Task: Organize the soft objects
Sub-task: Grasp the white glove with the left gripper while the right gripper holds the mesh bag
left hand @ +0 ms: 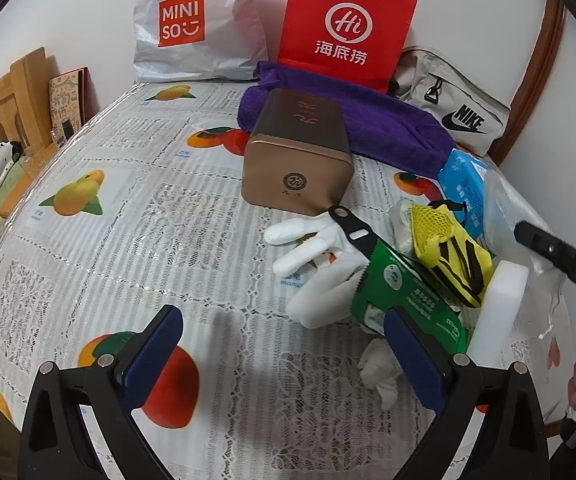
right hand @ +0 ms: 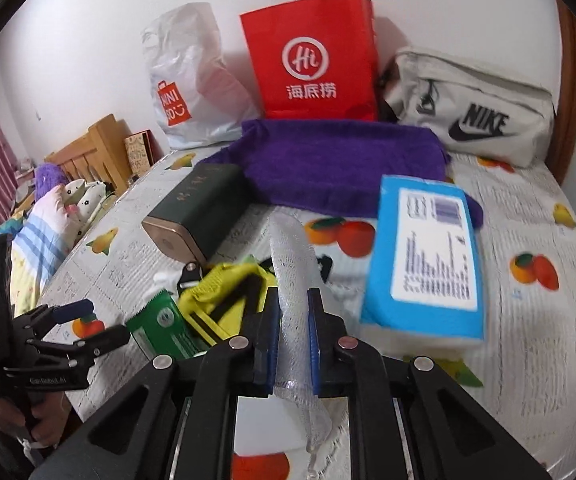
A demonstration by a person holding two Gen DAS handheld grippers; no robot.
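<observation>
My right gripper (right hand: 293,304) is shut on a strip of clear bubble wrap (right hand: 290,264), which stands up between its blue pads. Just beyond it lies a pile: a yellow mesh pouch (right hand: 224,292), a green packet (right hand: 164,324) and a blue tissue pack (right hand: 428,256). The left wrist view shows my left gripper (left hand: 284,360) open over the tablecloth with nothing between its fingers. To its right are a white glove (left hand: 320,264), the green packet (left hand: 404,300), the yellow pouch (left hand: 448,252), a white sponge block (left hand: 496,308) and crumpled white tissue (left hand: 380,368). A purple towel (left hand: 376,124) lies behind.
A bronze tin box (left hand: 300,152) lies on the fruit-print tablecloth (left hand: 148,248). Against the wall stand a white Miniso bag (left hand: 192,28), a red paper bag (left hand: 344,28) and a grey Nike pouch (left hand: 460,116). A wooden headboard (left hand: 12,96) and pillows are to the left.
</observation>
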